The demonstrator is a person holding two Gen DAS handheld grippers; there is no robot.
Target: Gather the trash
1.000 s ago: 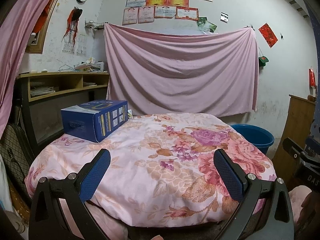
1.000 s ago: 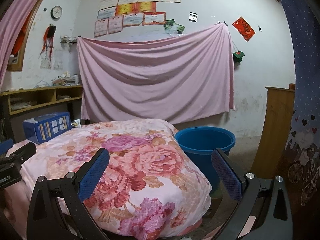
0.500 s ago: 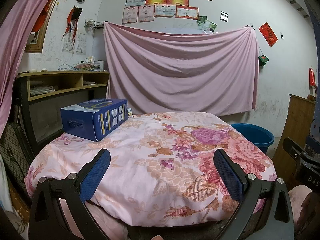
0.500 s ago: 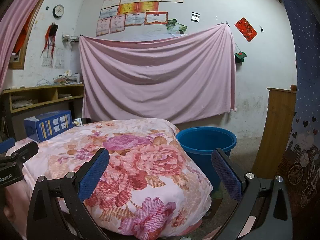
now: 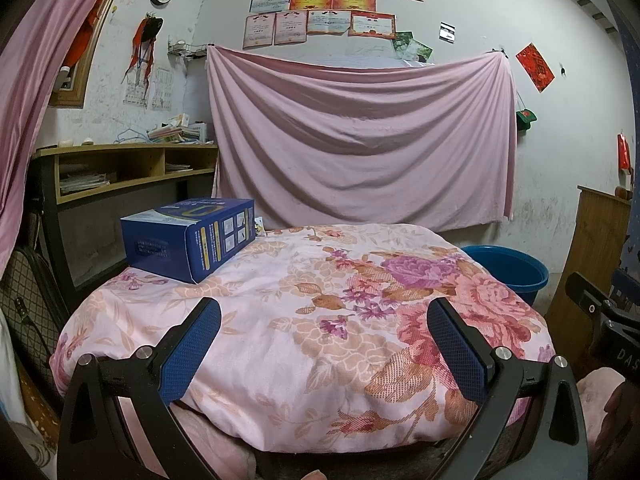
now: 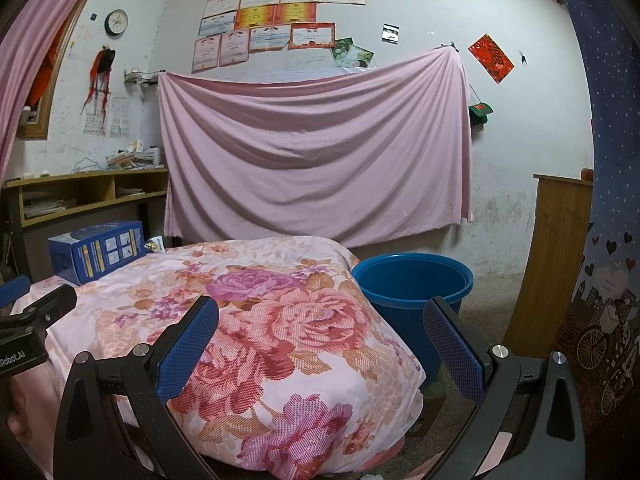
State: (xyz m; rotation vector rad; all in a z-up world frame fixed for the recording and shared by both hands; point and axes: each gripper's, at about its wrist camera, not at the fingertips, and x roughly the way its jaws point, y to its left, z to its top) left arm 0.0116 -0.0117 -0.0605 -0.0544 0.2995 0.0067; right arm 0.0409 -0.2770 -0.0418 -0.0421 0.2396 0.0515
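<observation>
At the far left, a wooden shelf unit (image 5: 132, 164) stands against the wall, with papers lying in its open compartments and a stack of books and papers on its top. In front of it a blue cardboard box (image 5: 188, 238) lies flat on the left rear part of the floral quilt (image 5: 304, 320), which covers a rounded table. The box's long axis runs from the near left toward the far right, its small end panel faces the left wrist camera, and its long side carries a yellow stripe and small picture panels; whether it holds anything cannot be told, since it is closed. A small printed packet (image 6: 154, 245) sits just behind the box's far end, mostly hidden. The left gripper (image 5: 324, 344) hovers low over the near edge of the quilt with its blue-padded fingers spread wide and nothing between them. Behind the table a pink sheet (image 5: 360, 140) hangs across the wall. To the right of the table a blue plastic bucket (image 6: 412, 284) stands upright on the floor, just beside the quilt's hanging edge; its inside wall shows but its bottom is out of sight, so any contents cannot be told. The right gripper (image 6: 320, 340) is likewise spread wide and grips nothing, held over the quilt's right corner with the bucket beyond it. A wooden cabinet (image 6: 556, 256) stands at the far right.
</observation>
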